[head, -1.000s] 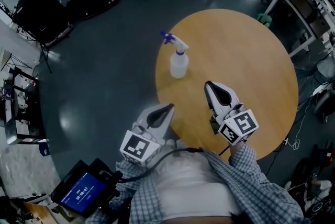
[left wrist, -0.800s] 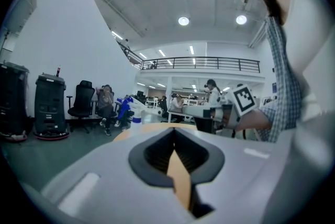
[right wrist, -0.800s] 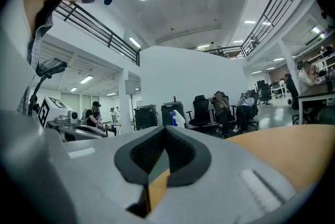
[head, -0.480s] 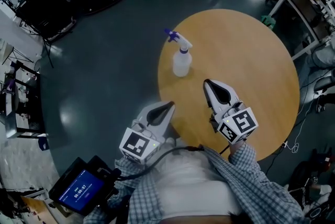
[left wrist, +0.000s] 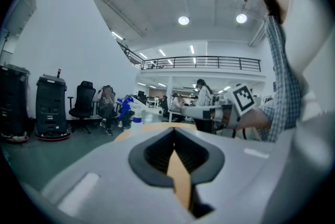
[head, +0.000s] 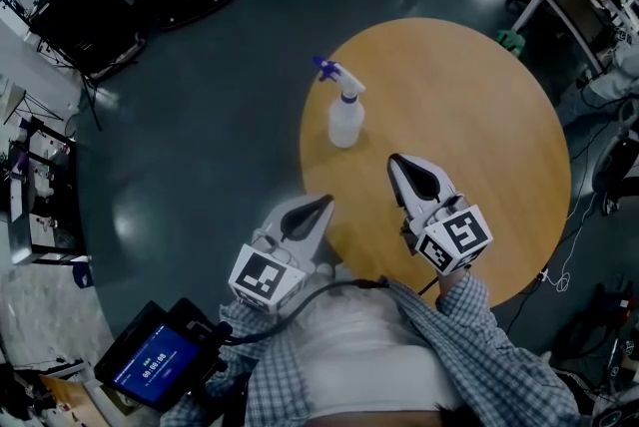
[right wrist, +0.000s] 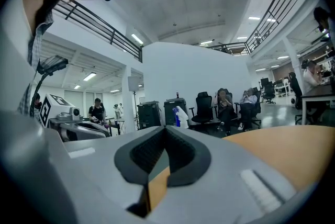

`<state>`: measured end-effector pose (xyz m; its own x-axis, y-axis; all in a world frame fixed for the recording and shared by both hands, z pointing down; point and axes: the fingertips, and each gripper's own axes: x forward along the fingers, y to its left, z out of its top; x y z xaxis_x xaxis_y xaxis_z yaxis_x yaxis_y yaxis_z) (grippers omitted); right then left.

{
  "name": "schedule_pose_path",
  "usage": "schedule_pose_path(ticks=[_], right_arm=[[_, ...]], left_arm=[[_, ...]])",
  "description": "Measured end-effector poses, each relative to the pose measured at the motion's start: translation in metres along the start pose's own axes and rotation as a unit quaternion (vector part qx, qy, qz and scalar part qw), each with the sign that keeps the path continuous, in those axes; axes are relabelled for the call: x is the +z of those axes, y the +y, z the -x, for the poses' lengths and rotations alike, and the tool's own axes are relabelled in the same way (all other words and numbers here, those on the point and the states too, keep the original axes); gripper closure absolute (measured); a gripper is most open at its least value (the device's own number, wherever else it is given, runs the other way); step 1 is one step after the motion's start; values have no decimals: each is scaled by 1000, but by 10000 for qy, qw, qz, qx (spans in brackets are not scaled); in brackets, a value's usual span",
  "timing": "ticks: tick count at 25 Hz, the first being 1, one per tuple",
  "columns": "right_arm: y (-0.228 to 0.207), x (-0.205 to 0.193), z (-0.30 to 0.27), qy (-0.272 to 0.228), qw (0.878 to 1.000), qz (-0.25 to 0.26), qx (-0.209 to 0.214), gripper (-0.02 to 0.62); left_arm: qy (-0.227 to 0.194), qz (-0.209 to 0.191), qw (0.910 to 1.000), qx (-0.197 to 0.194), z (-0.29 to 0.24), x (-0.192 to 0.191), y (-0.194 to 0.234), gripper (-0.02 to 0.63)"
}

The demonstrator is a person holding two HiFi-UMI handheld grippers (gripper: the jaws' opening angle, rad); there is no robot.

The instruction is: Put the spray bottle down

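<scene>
The spray bottle [head: 345, 119], clear with a blue trigger head, stands upright on the round wooden table [head: 469, 106] near its left edge. It also shows small and far off in the left gripper view [left wrist: 136, 120] and the right gripper view [right wrist: 180, 116]. My left gripper [head: 324, 204] hovers at the table's near-left rim, below the bottle, its jaws shut with nothing in them [left wrist: 174, 129]. My right gripper [head: 396, 160] is over the table to the right of and nearer than the bottle, also shut and holding nothing [right wrist: 165, 127]. Neither gripper touches the bottle.
Black equipment cases [head: 80, 11] stand on the dark floor at the back left. A desk [head: 564, 26] is at the far right. A device with a lit blue screen [head: 160, 363] hangs at the person's left side. Seated people and office chairs [right wrist: 230, 105] are in the background.
The head view has shifted slightly. The bottle and both grippers stay where they were.
</scene>
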<state>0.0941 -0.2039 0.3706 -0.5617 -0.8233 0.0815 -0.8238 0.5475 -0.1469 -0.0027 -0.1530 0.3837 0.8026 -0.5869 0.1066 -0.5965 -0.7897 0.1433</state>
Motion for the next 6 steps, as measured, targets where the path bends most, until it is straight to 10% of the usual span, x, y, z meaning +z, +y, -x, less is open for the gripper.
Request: schedule_pose_path(ticks=[6], right_arm=[[-1, -2, 1, 36, 10000, 19, 17, 592]], left_arm=[[78, -2, 10000, 19, -1, 0, 0, 604]])
